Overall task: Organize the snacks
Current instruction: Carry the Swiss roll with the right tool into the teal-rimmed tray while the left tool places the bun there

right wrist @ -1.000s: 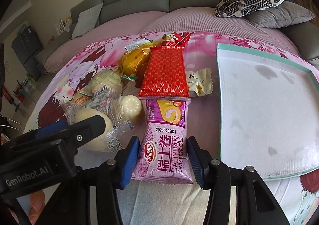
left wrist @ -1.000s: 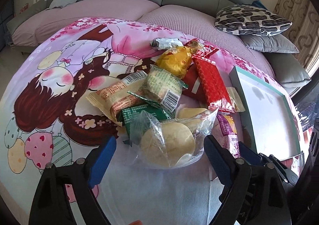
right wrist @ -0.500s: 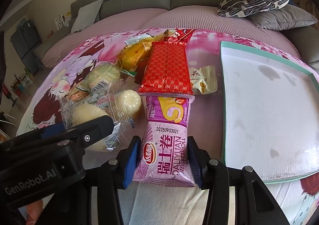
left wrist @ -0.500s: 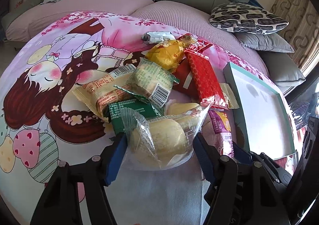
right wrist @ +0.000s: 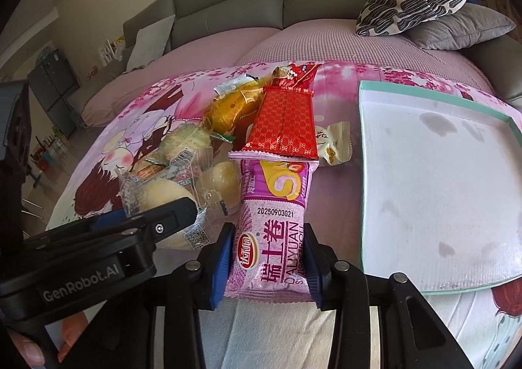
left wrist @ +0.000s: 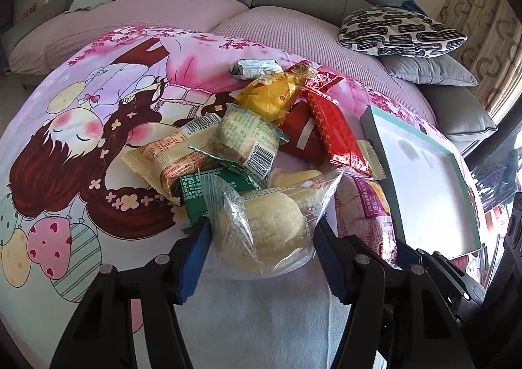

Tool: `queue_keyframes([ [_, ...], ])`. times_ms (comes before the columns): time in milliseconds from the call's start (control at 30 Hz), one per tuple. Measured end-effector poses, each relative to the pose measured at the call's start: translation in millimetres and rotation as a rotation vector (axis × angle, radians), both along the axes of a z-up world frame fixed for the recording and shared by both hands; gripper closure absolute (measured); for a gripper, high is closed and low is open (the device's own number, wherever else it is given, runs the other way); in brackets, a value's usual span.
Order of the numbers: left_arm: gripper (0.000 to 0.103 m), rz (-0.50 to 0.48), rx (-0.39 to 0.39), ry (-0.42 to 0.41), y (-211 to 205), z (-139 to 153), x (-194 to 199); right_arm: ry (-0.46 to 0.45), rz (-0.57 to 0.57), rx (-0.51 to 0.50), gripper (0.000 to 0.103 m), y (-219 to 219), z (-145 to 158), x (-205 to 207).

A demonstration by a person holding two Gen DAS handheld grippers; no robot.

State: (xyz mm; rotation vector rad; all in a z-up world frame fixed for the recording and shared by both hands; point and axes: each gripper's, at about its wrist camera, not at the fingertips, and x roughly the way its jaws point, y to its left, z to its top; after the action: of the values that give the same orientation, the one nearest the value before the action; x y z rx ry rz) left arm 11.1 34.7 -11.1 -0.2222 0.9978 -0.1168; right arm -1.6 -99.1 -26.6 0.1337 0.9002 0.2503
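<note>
While both claws sit low over the snack pile, the left gripper (left wrist: 261,238) has just squeezed onto the clear cake bag (left wrist: 264,232), and the right gripper (right wrist: 269,258) pinches the purple roll pack (right wrist: 274,232) beside the white tray (right wrist: 437,192)

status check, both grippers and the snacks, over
Left gripper closing on the clear bun bag. Right gripper shut on the purple swiss roll pack. White tray still bare; red packet overlaps the roll's far end.

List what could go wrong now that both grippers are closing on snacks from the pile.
The left gripper, jaws just closing, squeezes a clear bag of soft yellow cakes: they may crush. The red packet overlaps the purple Swiss roll pack clamped in the right gripper: lifting may drag it.
</note>
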Motion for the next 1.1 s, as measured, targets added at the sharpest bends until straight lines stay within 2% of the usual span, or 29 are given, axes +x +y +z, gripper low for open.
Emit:
queue_keyframes([
  [367, 0.038, 0.003, 0.025, -0.088, 0, 28, -9, -0.077, -0.043, 0.045, 0.061, -16, 22, -13],
  [600, 0.038, -0.039, 0.05, -0.103, -19, 38, -1, -0.101, -0.093, 0.069, 0.061, -37, 32, -12],
  [800, 0.038, -0.111, 0.048, -0.132, -56, 51, 18, -0.112, -0.25, 0.018, 0.061, -83, 43, 2],
  [1100, 0.038, -0.256, 0.034, -0.128, -132, 55, 53, -0.132, -0.495, -0.028, 0.061, -167, 50, 19],
])
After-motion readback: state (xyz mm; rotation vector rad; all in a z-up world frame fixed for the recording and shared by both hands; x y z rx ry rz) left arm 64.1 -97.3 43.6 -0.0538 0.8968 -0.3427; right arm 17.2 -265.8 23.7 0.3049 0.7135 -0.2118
